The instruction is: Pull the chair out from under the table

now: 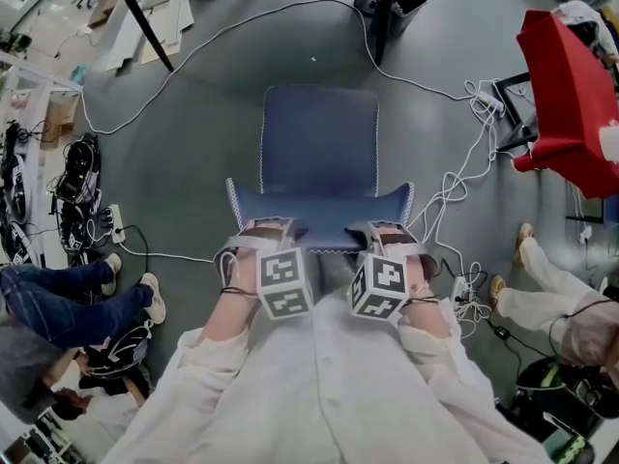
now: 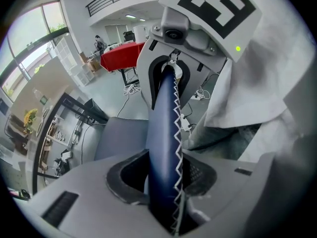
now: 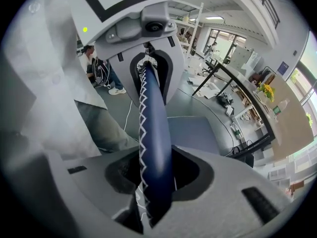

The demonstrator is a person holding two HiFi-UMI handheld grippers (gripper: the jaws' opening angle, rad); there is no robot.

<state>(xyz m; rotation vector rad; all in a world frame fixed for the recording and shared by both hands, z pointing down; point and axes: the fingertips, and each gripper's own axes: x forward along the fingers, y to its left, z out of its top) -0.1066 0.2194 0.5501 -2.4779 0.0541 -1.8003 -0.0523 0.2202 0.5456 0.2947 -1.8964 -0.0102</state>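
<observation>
Both the left gripper (image 1: 263,235) and the right gripper (image 1: 391,235) have fingers (image 2: 84,192) clamped on the blue chair (image 1: 319,148) backrest's top edge, which runs between each pair.

Soft, even indoor light, dim in the head view. Daylit windows (image 2: 29,48) glare far left of the left tongs (image 2: 166,170); ceiling lights (image 3: 214,18) shine above the right tongs (image 3: 156,175). Fisheye edges bend, corners black.
</observation>
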